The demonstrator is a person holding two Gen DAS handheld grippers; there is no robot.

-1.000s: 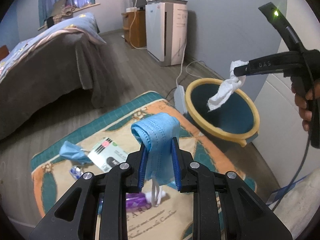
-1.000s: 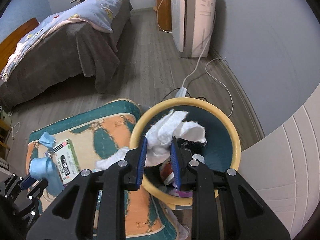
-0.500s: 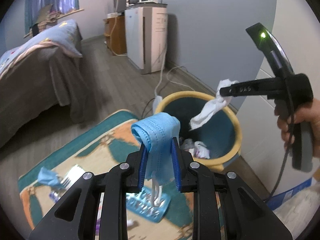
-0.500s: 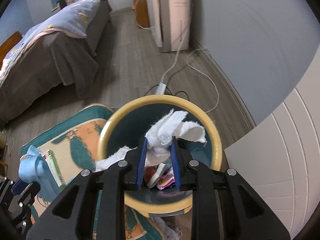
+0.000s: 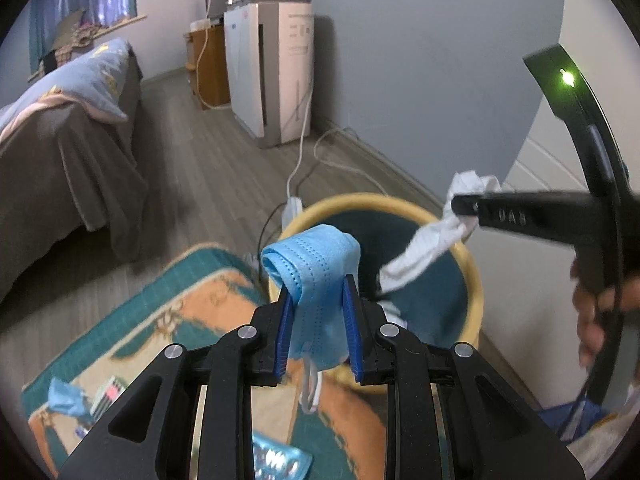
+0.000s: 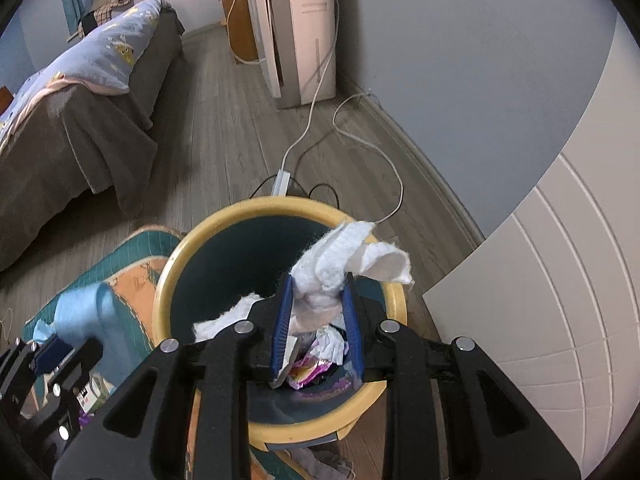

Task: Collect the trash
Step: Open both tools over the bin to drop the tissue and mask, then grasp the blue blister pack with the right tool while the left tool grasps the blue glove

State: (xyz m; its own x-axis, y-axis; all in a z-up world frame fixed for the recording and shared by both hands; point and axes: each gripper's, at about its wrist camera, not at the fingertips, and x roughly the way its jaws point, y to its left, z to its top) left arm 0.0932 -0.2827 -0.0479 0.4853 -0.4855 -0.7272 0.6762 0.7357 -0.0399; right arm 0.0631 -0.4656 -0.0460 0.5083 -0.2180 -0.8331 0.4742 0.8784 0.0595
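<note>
A: Over the yellow-rimmed bin (image 6: 280, 426), what does the right gripper (image 6: 316, 312) carry?

B: A crumpled white tissue (image 6: 344, 264), pinched between its blue pads; one tail of it hangs down over the bin's mouth; wrappers (image 6: 320, 360) and more paper lie at the bottom.

A: And the left gripper (image 5: 318, 322)?

B: It is clamped on a folded blue face mask (image 5: 316, 276); the mask's white ear loop (image 5: 310, 390) dangles below the fingers; this gripper sits above the patterned rug (image 5: 192, 312), just beside the bin's rim (image 5: 476, 288).

A: What remains on the rug?

B: A scrap of blue material (image 5: 64, 398) with a small card beside it at the left; a foil blister pack (image 5: 276, 460) near the bottom edge; blur hides the finer detail.

A: The surroundings?

B: A bed (image 6: 80, 92) to the left; a white appliance (image 6: 304, 24) against the wall; its cable (image 6: 320, 112) running across the wooden floor.
</note>
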